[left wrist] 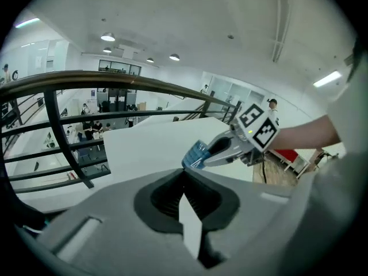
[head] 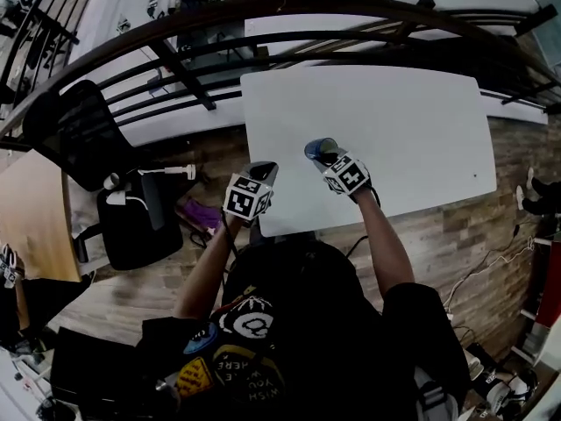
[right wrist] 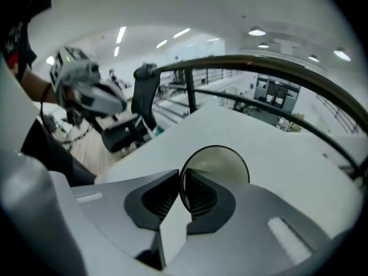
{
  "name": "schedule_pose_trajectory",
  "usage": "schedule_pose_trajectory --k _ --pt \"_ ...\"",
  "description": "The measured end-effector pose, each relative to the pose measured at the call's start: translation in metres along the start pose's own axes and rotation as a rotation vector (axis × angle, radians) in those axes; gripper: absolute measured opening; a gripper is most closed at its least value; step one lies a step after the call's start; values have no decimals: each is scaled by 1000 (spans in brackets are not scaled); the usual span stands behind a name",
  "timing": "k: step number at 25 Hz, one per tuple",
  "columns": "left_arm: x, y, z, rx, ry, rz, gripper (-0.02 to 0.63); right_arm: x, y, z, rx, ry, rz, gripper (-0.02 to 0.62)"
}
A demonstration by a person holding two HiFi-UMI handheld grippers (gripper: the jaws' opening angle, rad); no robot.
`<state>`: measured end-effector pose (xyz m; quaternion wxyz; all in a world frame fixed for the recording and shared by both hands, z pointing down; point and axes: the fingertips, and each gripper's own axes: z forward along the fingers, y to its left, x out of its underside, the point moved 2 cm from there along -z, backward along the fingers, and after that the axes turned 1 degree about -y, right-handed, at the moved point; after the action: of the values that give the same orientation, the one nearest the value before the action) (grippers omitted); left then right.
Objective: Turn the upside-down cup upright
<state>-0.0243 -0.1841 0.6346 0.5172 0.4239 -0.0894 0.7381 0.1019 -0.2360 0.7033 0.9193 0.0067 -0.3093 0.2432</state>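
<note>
We see a smooth, matt white table (head: 421,130). The cup (head: 317,150) looks like clear, shiny blue plastic. The left claw (left wrist: 185,172) and right claw (right wrist: 180,181) look like smooth grey plastic with ribbed black pads (left wrist: 165,199). The floor (head: 438,244) is brown wood planks.

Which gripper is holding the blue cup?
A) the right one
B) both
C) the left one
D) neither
A: the right gripper has its jaws pinched on the wall of the cup, while the left gripper is shut on nothing, apart from the cup.
</note>
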Motion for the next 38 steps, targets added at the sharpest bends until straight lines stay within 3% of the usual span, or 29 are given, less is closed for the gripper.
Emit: schedule_pose_trajectory --k 5,8,10,13,18,20,22,29,32,38 --pt "6 -4 -14 -9 0 5 5 -5 -2 42 21 378 -375 34" --pt "10 2 -22 -23 10 12 5 -13 -6 52 -5 508 -463 35" --pt "10 6 -28 -27 4 15 5 -20 -8 53 4 499 -470 45" --pt "7 7 -37 -16 -15 19 5 -28 -6 40 62 387 -414 84" --pt "7 7 -40 24 -25 54 5 -19 1 0 210 191 -202 110" --pt "5 1 -40 46 -26 83 5 -11 14 -20 245 103 -75 105" --pt "3 -10 -41 71 -33 104 5 -2 40 -40 239 -14 71 -1" --pt "6 -54 -49 139 -57 136 5 7 145 -92 189 -543 591 -2" --pt "21 -85 -57 168 -73 138 5 15 180 -102 143 -586 587 -2" --pt "46 -164 -77 167 -88 161 5 41 213 -160 191 -673 574 -2"
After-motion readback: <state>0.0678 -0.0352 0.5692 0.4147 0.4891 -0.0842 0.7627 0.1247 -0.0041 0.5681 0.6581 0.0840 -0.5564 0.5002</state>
